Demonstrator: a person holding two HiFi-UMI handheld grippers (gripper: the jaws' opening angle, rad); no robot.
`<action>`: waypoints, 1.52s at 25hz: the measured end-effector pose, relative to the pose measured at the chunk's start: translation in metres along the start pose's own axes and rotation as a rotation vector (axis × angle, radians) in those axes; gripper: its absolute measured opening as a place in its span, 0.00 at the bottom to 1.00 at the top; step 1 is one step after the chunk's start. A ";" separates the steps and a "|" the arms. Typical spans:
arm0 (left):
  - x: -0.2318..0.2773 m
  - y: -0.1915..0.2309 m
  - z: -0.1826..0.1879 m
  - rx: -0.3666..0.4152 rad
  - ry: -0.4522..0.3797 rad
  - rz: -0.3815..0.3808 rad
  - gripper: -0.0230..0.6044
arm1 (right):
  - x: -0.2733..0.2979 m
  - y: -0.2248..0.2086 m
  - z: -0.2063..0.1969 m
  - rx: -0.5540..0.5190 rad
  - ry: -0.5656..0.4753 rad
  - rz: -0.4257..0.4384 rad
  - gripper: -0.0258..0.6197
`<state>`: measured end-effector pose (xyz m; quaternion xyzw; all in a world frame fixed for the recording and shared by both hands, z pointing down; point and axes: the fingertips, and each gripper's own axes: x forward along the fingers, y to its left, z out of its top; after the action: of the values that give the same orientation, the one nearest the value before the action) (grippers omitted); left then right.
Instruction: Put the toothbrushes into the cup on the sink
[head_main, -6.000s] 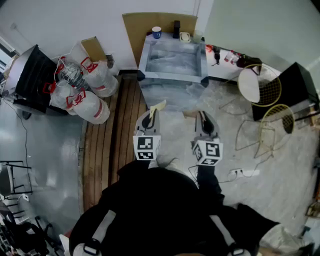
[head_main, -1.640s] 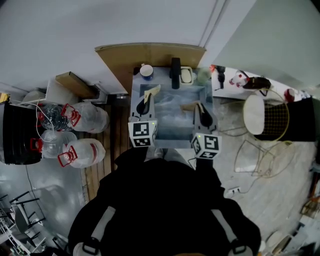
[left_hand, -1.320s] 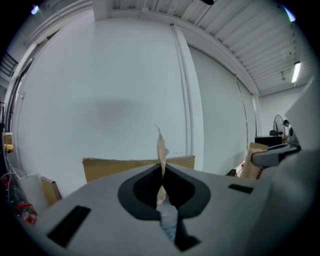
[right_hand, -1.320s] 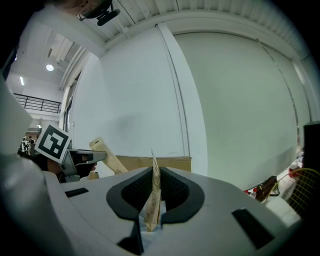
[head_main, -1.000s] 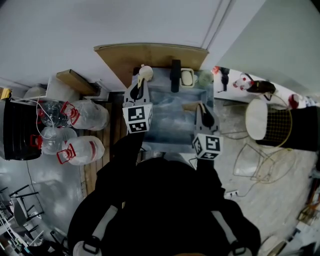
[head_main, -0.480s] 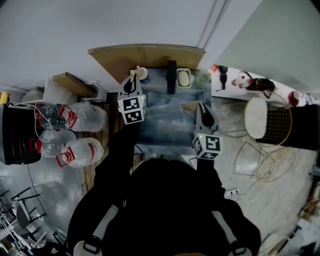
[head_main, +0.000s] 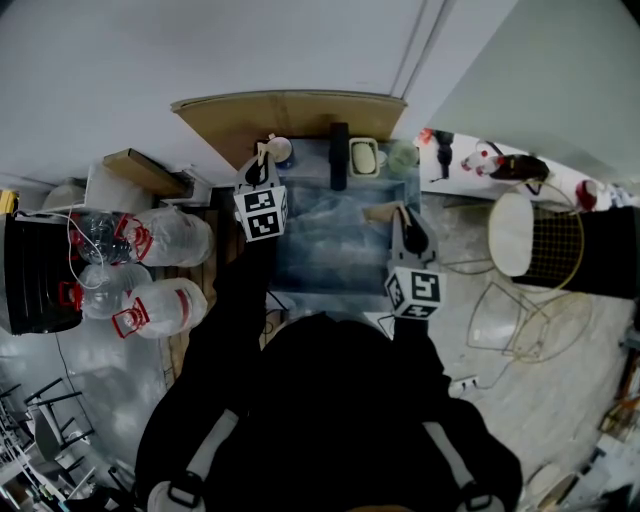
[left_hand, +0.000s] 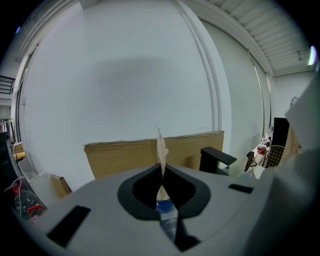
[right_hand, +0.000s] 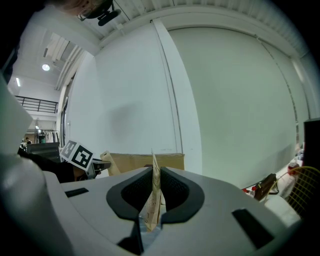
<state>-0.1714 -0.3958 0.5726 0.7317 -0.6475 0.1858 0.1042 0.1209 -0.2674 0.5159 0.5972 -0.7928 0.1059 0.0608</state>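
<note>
A steel sink (head_main: 300, 268) stands against the wall, and a blue and white cup (head_main: 281, 149) sits on its back left corner. My left gripper (head_main: 263, 168) hovers right at that cup, shut on a paper-wrapped toothbrush (head_main: 263, 152). In the left gripper view (left_hand: 161, 172) the wrapped toothbrush (left_hand: 161, 147) stands upright between the jaws, with the blue cup (left_hand: 164, 206) just below them. My right gripper (head_main: 402, 216) waits over the sink's right side, shut on a second wrapped toothbrush (head_main: 380, 212), which the right gripper view (right_hand: 154, 181) shows as a paper packet (right_hand: 153, 200).
A black faucet (head_main: 339, 158), a soap dish (head_main: 363, 157) and a green cup (head_main: 403, 155) line the sink's back ledge. Cardboard (head_main: 285, 115) leans behind it. Water jugs (head_main: 150, 270) lie at the left. Wire chairs (head_main: 545, 235) and a cluttered side table (head_main: 480, 160) are at the right.
My left gripper has carried its toothbrush toward the back left corner and lowered it at the cup. The right gripper has stayed where it was.
</note>
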 end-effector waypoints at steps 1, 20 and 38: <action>0.002 0.000 -0.001 -0.003 0.007 -0.002 0.05 | 0.000 0.000 0.000 0.000 0.000 0.000 0.10; 0.000 -0.016 -0.014 -0.056 0.037 -0.071 0.11 | -0.010 -0.010 -0.001 0.025 -0.006 -0.019 0.10; -0.084 -0.049 0.003 -0.046 -0.075 -0.115 0.11 | -0.028 -0.014 0.012 0.040 -0.053 -0.032 0.10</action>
<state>-0.1305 -0.3136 0.5401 0.7715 -0.6120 0.1370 0.1072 0.1423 -0.2480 0.4999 0.6137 -0.7820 0.1050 0.0294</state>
